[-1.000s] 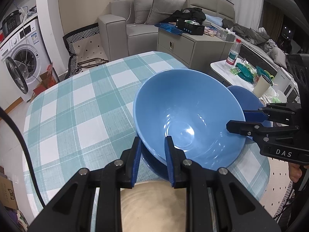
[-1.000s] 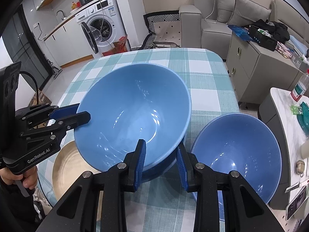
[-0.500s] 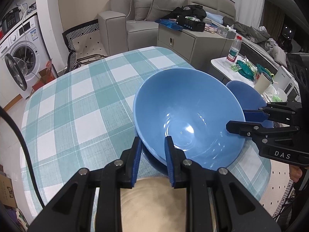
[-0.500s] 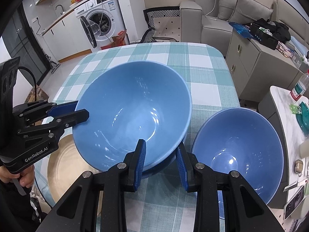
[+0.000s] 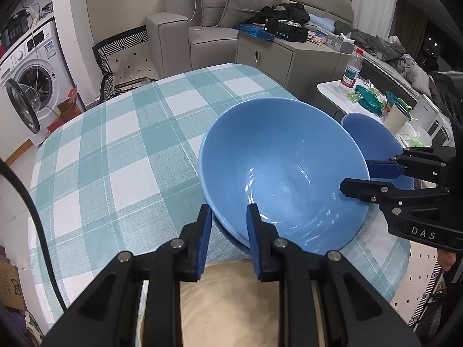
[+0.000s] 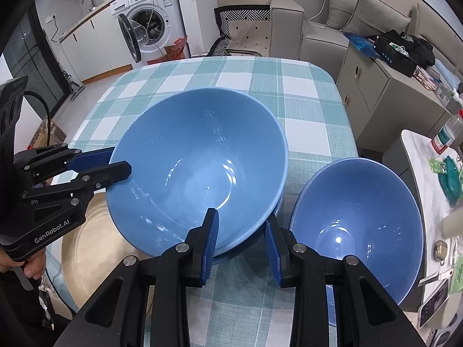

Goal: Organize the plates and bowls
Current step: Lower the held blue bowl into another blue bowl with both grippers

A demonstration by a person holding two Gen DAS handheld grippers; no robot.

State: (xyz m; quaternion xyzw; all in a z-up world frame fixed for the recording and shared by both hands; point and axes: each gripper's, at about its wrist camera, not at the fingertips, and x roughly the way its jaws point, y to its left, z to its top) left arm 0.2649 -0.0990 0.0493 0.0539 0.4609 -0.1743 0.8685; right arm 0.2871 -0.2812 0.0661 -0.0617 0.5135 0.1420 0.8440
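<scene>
A large blue bowl (image 5: 283,170) (image 6: 199,167) is held tilted above the checked table, over a second blue dish whose rim shows just under it (image 6: 231,250). My left gripper (image 5: 228,219) is shut on the bowl's near rim. My right gripper (image 6: 240,228) straddles the opposite rim, one finger inside and one outside; it also shows in the left wrist view (image 5: 358,177). A smaller blue bowl (image 6: 356,219) stands to the right. A beige plate (image 6: 95,248) (image 5: 243,300) lies under my left gripper.
The table (image 5: 115,150) has a teal checked cloth, and its edge runs close behind the bowls. A side table with a bottle (image 5: 351,70) and clutter stands to the right. A sofa, a cabinet and a washing machine (image 6: 150,31) are beyond.
Both grippers keep their hold on the large bowl. The bowl has shifted slightly toward the beige plate, tilting a little more; the smaller bowl has not moved.
</scene>
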